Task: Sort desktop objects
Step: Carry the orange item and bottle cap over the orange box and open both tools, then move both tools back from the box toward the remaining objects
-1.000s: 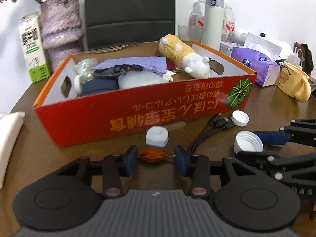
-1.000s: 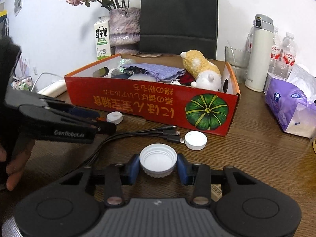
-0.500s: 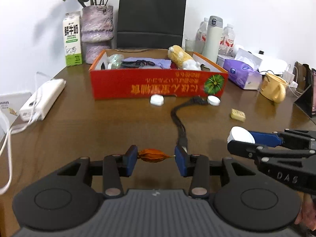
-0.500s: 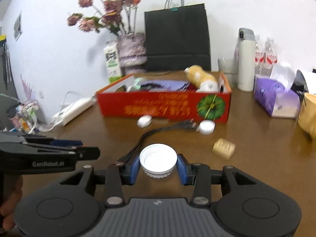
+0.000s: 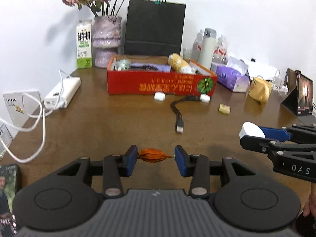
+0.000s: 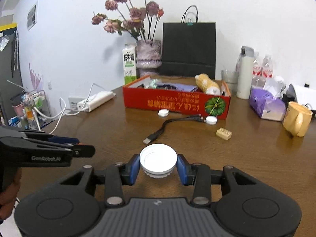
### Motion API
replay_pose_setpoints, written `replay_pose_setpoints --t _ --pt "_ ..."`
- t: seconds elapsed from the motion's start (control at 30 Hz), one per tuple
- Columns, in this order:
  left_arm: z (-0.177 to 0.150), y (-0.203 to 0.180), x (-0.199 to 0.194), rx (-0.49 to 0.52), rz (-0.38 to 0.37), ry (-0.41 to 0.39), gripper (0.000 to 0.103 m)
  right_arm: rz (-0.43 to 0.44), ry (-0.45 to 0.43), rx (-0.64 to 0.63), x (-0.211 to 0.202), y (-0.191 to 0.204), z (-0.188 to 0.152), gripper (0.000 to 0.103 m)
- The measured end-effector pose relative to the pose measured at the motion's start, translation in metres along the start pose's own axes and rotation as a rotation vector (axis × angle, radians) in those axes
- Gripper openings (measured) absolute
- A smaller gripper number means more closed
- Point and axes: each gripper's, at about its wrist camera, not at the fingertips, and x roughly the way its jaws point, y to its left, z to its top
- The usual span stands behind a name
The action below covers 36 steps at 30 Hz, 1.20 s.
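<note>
Both tongs drawn well back from red box (image 5: 158,85). Left tongs (image 5: 156,156) clamped on orange husk (image 5: 153,155), right tongs (image 6: 158,165) on white cap (image 6: 158,160); both items apparently destined elsewhere on tabletop (image 5: 118,122).

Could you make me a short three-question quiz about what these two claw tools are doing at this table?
1. True or false: the left gripper is empty.
2. What does the right gripper hold? A) the black USB cable B) a white bottle cap C) the yellow mug
3. Fill in: the two small white caps left on the table lie just in front of the red ____.

Key
1. False: it is shut on a dried orange pod.
2. B
3. cardboard box
</note>
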Motion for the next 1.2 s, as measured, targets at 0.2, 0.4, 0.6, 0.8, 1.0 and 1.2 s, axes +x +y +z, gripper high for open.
replay_pose_setpoints --t 0.2,0.4,0.6,0.8,1.0,1.2 --pt "0.067 -0.001 0.021 0.096 -0.018 -0.090 0.042 0.048 -0.023 0.086 0.021 -0.036 0.044 0.039" --pt "0.164 0.003 0.103 0.144 -0.058 -0.055 0.043 0.013 -0.015 0.075 0.088 -0.082 0.135 0.039" --pt "0.214 0.025 0.220 0.044 -0.080 0.148 0.043 -0.004 0.154 0.109 0.212 -0.126 0.187 0.039" --pt "0.200 0.042 0.270 0.049 -0.082 0.233 0.057 0.018 0.299 0.125 0.296 -0.135 0.181 0.039" --pt "0.206 0.059 0.276 0.049 -0.058 0.201 0.071 0.046 0.325 0.074 0.329 -0.120 0.176 0.048" --pt "0.221 0.064 0.262 0.047 -0.023 0.155 0.080 0.047 0.287 0.069 0.321 -0.123 0.184 0.053"
